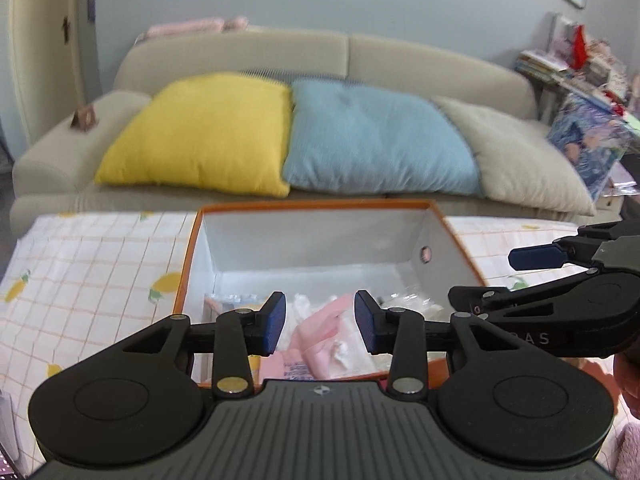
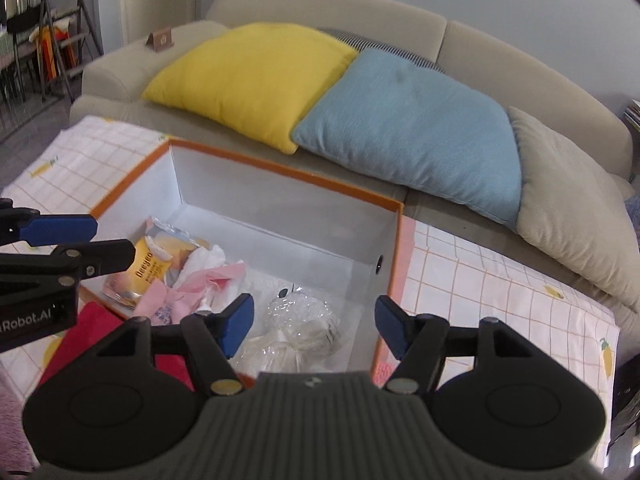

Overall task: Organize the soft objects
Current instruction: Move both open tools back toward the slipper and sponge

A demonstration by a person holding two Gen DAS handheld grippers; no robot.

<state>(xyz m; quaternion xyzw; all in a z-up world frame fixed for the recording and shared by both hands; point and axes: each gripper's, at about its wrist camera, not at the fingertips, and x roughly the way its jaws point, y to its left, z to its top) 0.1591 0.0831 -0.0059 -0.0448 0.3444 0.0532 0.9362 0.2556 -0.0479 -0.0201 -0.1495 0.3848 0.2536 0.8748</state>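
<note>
I see matt white card inside the orange-edged box [image 2: 280,216], crinkled glossy clear plastic wrap [image 2: 296,320], soft woven cloth cushions [image 1: 376,136], and ribbed matt blue pads [image 1: 276,322].

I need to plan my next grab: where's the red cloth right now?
In the right wrist view the red cloth lies on the checked tablecloth, outside the orange box's near-left corner, under the left gripper.

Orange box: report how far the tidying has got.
Done: the orange box already holds a yellow packet, pink cloth and clear plastic bags. In hand: nothing; left gripper and right gripper are open. Left: the red cloth outside the box.
</note>
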